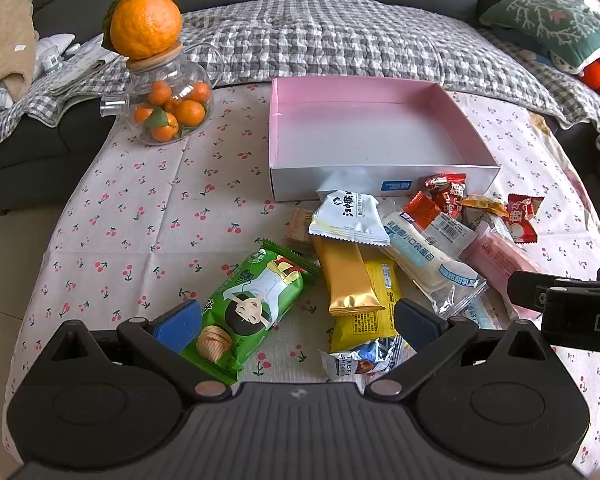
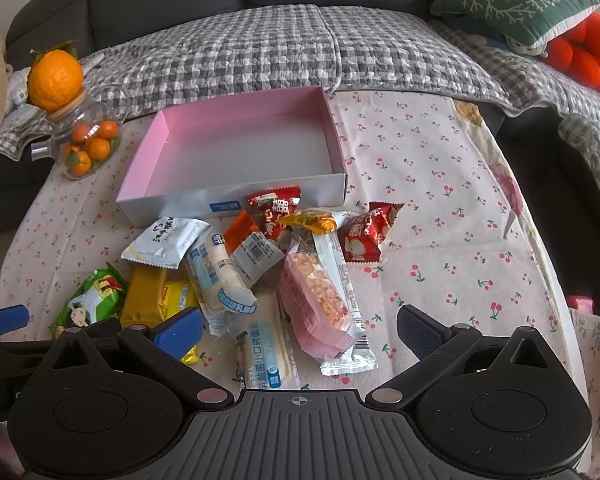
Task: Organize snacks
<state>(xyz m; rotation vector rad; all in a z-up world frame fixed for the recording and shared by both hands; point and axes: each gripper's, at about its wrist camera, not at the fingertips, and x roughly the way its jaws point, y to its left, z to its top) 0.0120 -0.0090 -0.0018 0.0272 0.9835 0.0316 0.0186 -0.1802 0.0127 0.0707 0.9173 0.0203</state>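
Landmark: pink-lined cardboard box (image 1: 374,130), shallow, white outside, nothing inside it, standing on the cherry-print tablecloth (image 1: 152,208).

Snack pile, all outside the box, on the cloth against and just in front of its near wall:
- White sachet with black lettering (image 1: 350,216), touching the box's near wall toward the left, lying over a gold foil bar (image 1: 348,276).
- Yellow packet (image 1: 374,304), beside and partly under the gold bar, farther from the box.
- Green biscuit pack with a cartoon face (image 1: 246,306), front-left of the box, at the pile's left edge.
- Silver chocolate wrapper (image 1: 360,360), farthest from the box, at the pile's near edge.
- Clear-wrapped white bread roll with blue print (image 2: 224,276), mid-pile.
- Pink rice-crisp bar (image 2: 318,304), front of the box's right half, overlapping a pale blue flat packet (image 2: 266,344).
- Red candy packet (image 2: 276,204), leaning on the box's near wall; a second red candy packet (image 2: 366,234) just off the box's right near corner.
- Orange sachet (image 2: 240,230) and orange-yellow sweet (image 2: 312,220), between the two red packets.

Other: glass jar of small oranges (image 1: 168,100), left of the box, with a large orange (image 1: 146,24) on its lid. Checked quilt (image 1: 320,48) behind the box.

Left gripper (image 1: 296,320): released, fingers wide apart, above the green pack and yellow packet, grasping nothing.
Right gripper (image 2: 300,328): released, fingers wide apart over the pink bar and pale blue packet, grasping nothing.
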